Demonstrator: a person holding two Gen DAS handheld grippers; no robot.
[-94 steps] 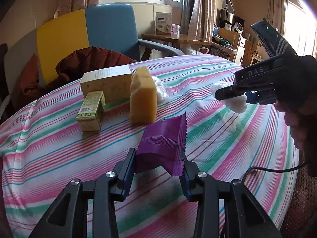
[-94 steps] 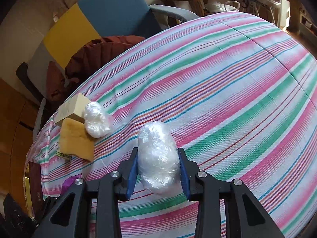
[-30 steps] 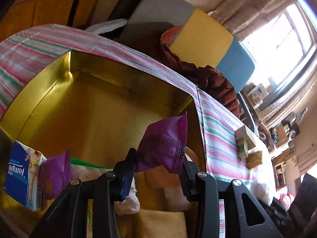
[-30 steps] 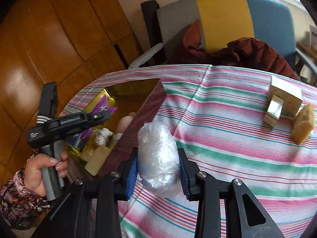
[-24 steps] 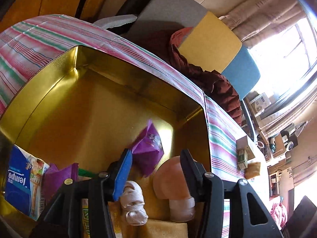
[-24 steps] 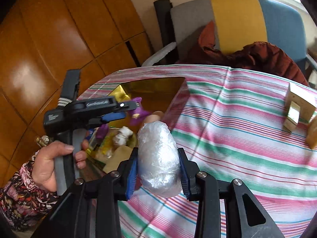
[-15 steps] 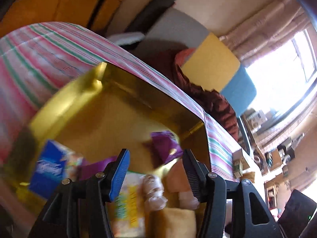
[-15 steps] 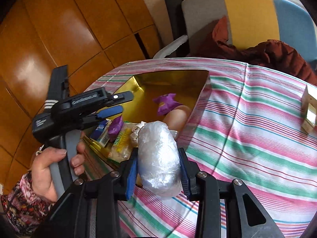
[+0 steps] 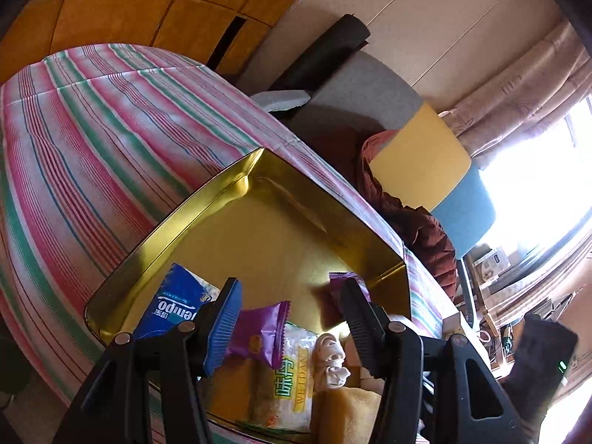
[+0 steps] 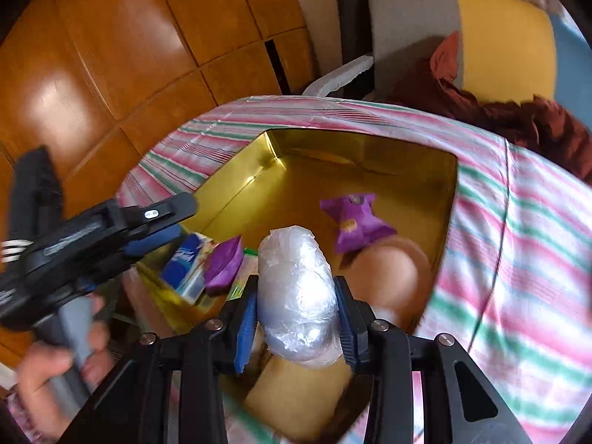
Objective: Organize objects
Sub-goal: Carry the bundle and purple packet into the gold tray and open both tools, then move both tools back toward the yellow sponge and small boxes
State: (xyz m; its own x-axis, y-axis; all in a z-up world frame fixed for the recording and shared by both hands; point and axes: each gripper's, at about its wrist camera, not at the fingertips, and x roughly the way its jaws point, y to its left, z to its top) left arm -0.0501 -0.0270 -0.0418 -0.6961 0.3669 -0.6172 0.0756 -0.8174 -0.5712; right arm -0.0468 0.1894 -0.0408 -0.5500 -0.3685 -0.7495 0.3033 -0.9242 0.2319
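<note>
An open gold tin [image 9: 177, 207] [image 10: 236, 185] rests on the striped tablecloth. Inside lie a purple packet [image 10: 353, 218], a second purple packet [image 9: 259, 333], a blue tissue pack [image 9: 174, 307], a clear snack bag [image 9: 292, 373], a yellow sponge [image 10: 296, 392] and a peach round thing [image 10: 384, 277]. My left gripper [image 9: 290, 288] [image 10: 181, 218] hangs open over the tin's near side, nothing between its pads. My right gripper [image 10: 296, 296] is shut on a plastic-wrapped white bundle [image 10: 296, 277], held above the tin's near end.
A chair with grey, yellow and blue cushions [image 9: 418, 155] stands behind the table, a dark red garment [image 9: 418, 222] draped over it. Wooden panels [image 10: 111, 55] are at the left. A person's hand [image 10: 48, 362] grips the left gripper's handle.
The left gripper opened and let the purple packet fall into the tin, then drew back. The right gripper carried the wrapped bundle from over the tablecloth to above the tin.
</note>
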